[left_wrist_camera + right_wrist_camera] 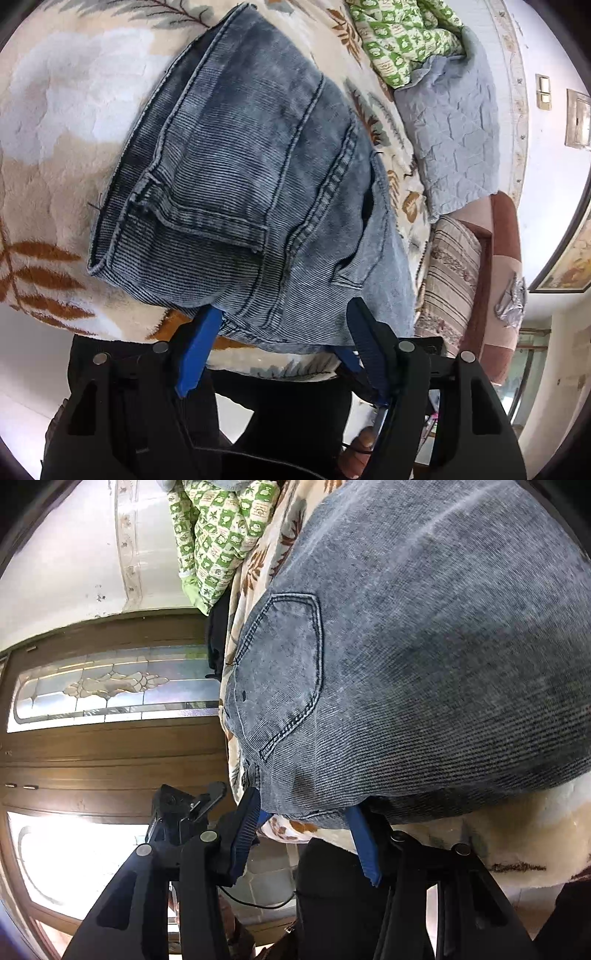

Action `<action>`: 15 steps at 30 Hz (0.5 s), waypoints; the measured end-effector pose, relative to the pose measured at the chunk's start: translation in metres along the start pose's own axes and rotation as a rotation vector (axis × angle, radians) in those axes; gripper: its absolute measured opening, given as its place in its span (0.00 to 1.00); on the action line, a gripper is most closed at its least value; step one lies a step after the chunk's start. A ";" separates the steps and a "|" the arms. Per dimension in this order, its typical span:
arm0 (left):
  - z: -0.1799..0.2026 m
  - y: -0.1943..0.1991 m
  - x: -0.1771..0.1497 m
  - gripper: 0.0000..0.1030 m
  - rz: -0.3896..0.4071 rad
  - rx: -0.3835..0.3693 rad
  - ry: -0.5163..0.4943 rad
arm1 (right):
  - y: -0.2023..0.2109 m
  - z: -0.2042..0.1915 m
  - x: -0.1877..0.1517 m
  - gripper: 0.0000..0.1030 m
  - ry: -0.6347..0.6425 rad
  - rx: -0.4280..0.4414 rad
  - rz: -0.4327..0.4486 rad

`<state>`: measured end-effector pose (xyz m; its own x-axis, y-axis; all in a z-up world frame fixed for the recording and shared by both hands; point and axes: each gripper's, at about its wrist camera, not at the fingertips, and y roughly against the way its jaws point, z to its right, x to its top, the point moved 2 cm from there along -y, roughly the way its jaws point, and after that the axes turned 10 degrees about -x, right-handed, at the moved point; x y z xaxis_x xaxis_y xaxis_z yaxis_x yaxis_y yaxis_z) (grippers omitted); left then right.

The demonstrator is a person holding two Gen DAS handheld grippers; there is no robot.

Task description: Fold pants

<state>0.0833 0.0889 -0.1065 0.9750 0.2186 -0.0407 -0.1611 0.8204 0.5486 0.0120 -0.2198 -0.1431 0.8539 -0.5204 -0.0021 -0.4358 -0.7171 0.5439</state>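
Both hand-held grippers, left [284, 325] and right [306, 812], spread wide, straddle the near edge of jeans [240, 177] stretching away across the bed [55, 147].

The left gripper [284, 325] has its jaws spread wide, one blue pad at each side of the near edge of the folded jeans [251, 177]. The denim lies ahead of the jaws on a leaf-patterned blanket [66, 155]. Beyond it, off to the right-hand jaw's side, sit a grey quilt [454, 133] and a green printed cloth [399, 33].
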 end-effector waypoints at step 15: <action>-0.021 -0.001 -0.013 0.11 0.003 0.158 0.013 | -0.012 0.018 0.000 0.02 0.055 -0.153 -0.053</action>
<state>0.0673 0.0967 -0.1238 0.9723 0.2285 -0.0492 -0.1368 0.7269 0.6730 0.0123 -0.2200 -0.1645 0.8907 -0.4546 0.0099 -0.3452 -0.6618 0.6655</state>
